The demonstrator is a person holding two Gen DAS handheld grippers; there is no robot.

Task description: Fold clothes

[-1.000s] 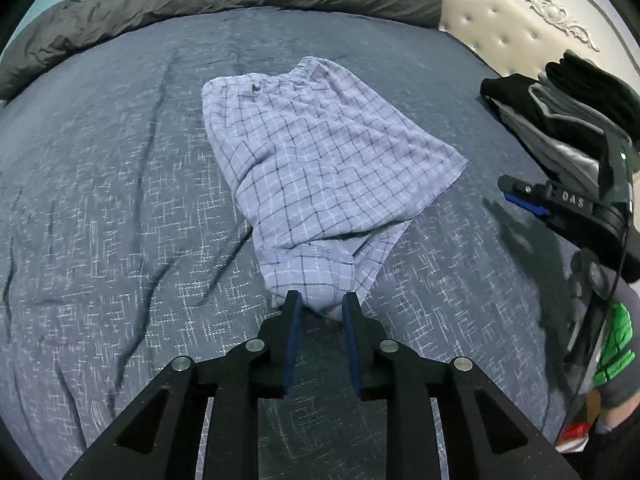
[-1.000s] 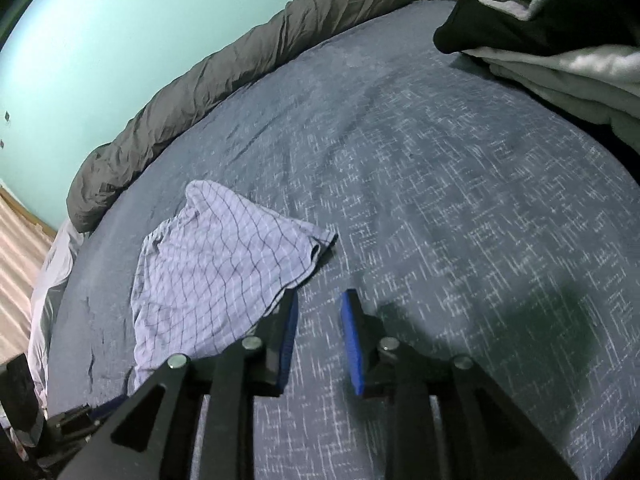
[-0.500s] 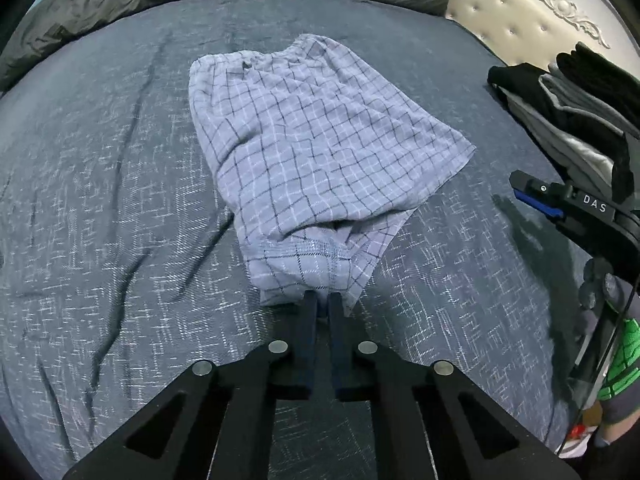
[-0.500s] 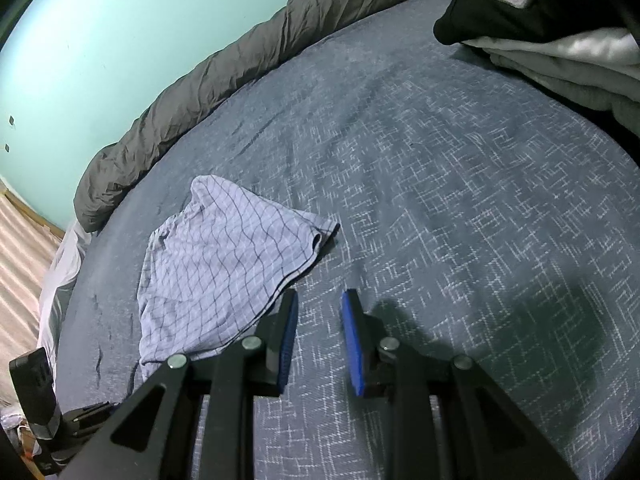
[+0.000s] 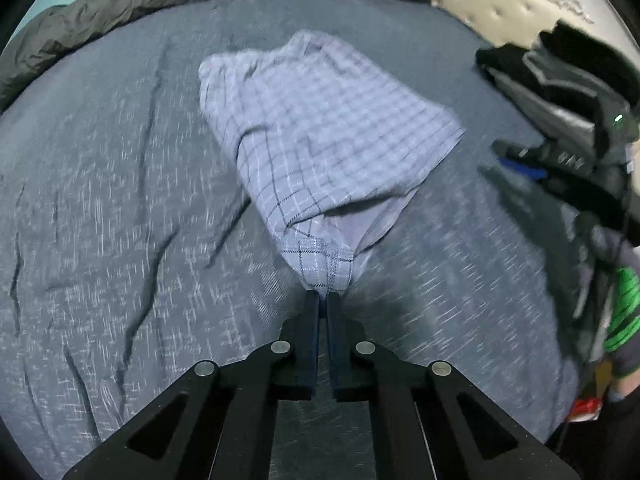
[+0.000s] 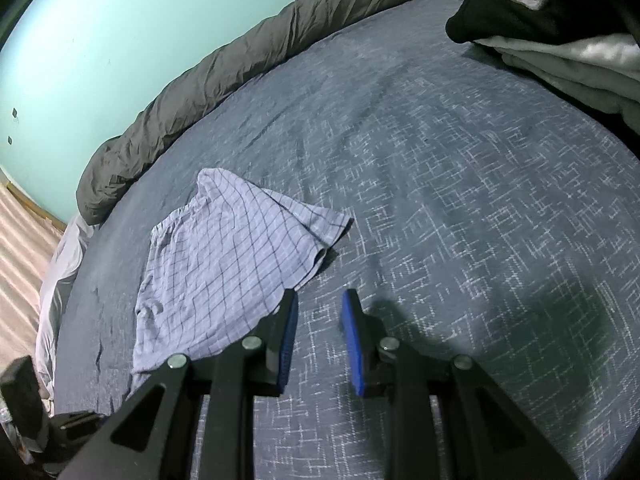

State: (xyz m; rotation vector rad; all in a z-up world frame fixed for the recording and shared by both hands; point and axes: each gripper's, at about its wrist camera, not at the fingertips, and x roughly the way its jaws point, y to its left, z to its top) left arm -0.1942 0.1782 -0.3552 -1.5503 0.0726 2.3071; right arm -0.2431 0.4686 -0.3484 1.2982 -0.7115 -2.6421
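Nearest to us in the left wrist view, our left gripper [image 5: 323, 298] has its jaws pinched together on the stitched hem of the checked shorts [image 5: 320, 148], the hem bunched into a narrow point right at the fingertips. From there the shorts fan out away from us across the bedsheet [image 5: 120, 200]: pale lilac-grey cloth with a thin dark grid and fainter white lines, loosely doubled over, one layer lying on top of another with a plain inner face showing near the hem. The far edge is gathered and rumpled (it looks like an elastic waistband, though blur softens it). The cloth lies near the middle of the bed.

In the right wrist view, our right gripper [image 6: 320, 308] hangs just above the sheet with its blue-padded jaws apart and nothing between them; the left finger [image 6: 286, 320] sits just beside the near edge of the shorts [image 6: 224, 264], and we cannot tell whether it touches the cloth. The sheet itself is dark blue-grey with a white broken-line pattern and a few creases.

Farther off, a rolled dark grey duvet [image 6: 240, 68] lines the far edge of the bed against a pale green wall [image 6: 100, 32]. To the right a stack of clothes [image 6: 560, 32], black and grey, rests on the bed by a cream tufted headboard [image 5: 500, 4].
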